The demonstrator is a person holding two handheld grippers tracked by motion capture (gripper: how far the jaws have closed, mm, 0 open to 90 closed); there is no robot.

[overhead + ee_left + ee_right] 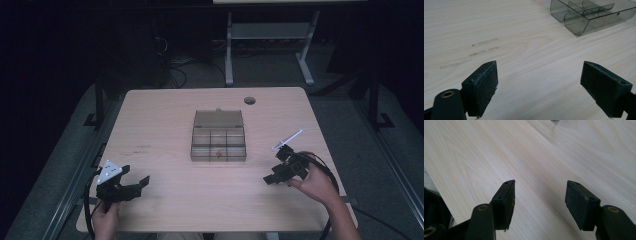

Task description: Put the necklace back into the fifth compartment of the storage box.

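Both tools stand wide open and empty in the high view: left tool [134, 182] at seven o'clock, right tool [278, 165] at four o'clock, organizer box [218, 143] mid-bench [160, 210]. Left gripper view: thin, clear, slick-looking walls [584, 26], probably light; grip a rim. Right gripper view: bare wood [549, 157].

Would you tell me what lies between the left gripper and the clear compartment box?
Only bare tabletop separates the left gripper from the box, seen in the high view.
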